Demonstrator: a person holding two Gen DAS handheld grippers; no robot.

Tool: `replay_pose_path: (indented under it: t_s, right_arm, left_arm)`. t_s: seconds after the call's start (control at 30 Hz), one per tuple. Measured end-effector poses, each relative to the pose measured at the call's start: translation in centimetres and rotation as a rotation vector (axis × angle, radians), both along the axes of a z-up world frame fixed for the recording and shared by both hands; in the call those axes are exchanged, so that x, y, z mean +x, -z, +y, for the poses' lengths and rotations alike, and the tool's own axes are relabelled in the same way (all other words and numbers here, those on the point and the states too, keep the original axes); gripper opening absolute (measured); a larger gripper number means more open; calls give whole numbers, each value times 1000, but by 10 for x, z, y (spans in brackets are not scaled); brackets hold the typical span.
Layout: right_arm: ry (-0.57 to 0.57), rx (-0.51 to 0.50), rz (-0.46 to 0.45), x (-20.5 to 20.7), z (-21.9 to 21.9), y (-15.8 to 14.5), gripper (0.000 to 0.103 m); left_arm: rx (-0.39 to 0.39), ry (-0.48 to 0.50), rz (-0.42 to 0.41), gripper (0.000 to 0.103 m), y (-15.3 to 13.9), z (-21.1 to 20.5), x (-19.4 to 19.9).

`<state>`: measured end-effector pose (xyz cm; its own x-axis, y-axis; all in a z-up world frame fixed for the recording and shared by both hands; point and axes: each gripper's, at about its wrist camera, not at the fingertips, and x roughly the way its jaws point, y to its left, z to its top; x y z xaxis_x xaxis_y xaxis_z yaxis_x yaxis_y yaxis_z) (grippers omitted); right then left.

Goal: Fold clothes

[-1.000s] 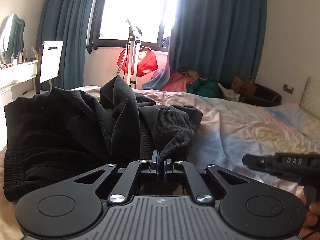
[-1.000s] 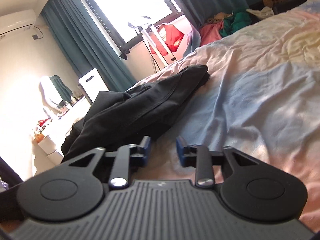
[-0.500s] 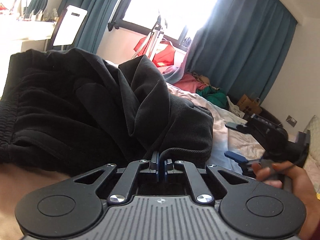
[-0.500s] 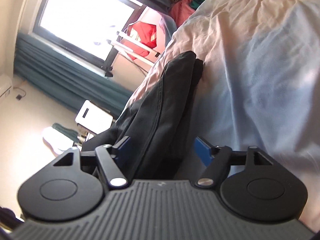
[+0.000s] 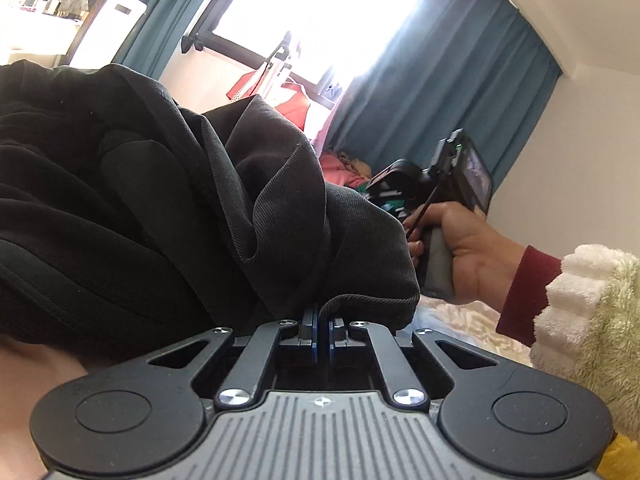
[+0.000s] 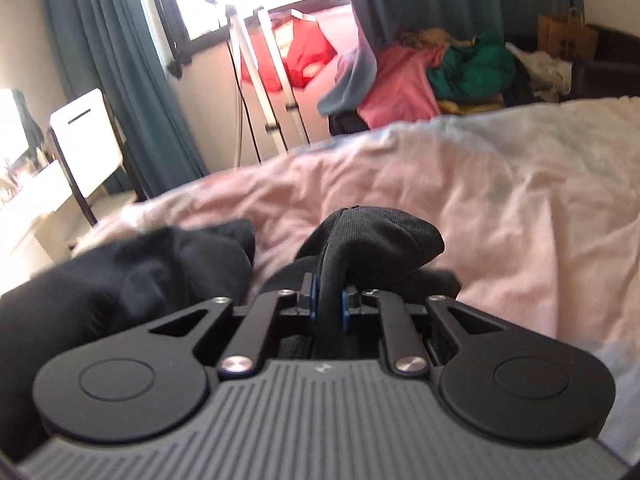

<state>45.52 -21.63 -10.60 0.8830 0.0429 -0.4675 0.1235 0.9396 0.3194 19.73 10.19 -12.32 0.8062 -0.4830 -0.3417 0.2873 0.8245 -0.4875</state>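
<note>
Fingers (image 5: 310,326) of the left gripper (image 5: 321,330) pinching the ribbed edge of the black clothing (image 5: 168,216), pressed almost together with only thin cloth between. Bunching up in big soft folds right ahead and to the left, filling much of that view. Lying on the bed (image 6: 460,184), on the pink and pale blue blanket.

Fingers (image 6: 347,306) of the right gripper (image 6: 328,306) squeezing a thick fold of the same black clothing (image 6: 376,240), with a rounded lump of cloth poking up just past the tips.

Showing in the left view: the right hand (image 5: 464,248) gripping its handle, just beside the cloth, red sleeve (image 5: 524,288) and fluffy cuff (image 5: 576,288) behind it.

Standing far behind: blue curtains (image 5: 440,92), a bright window (image 5: 320,12), a pile of pink and green clothes (image 6: 436,72).
</note>
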Motion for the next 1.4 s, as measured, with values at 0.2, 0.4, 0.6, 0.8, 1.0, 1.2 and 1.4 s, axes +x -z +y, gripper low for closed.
replay_pose_path:
  t_s: [0.2,0.4,0.6,0.8,1.0,1.2,1.4]
  right_arm:
    - [192,8,-246,-86,-77,-44,14]
    - [411,150,35,-183,-158,34,17]
    - [411,511,101,-252,-174,86,19]
    - [292,392,96,-274,-137,47,71]
    - [257,371,40,-292,-130,34,74]
    - [331,517,148,-271,-138,68,74]
    - [410,323,194,-232,-131,90,74]
  left_arm:
    - [-7,35,-65,6,-8,-9,-11]
    - [144,96,-25,6,8,-39,-12]
    - [192,82,70,5,27,-50,-16]
    - [267,79,43,6,25,-54,-36]
    - [280,69,36,7,22,-54,-52]
    - [265,60,55,9,19,-51,-41]
    - [123,87,150,13,10,-35,-34]
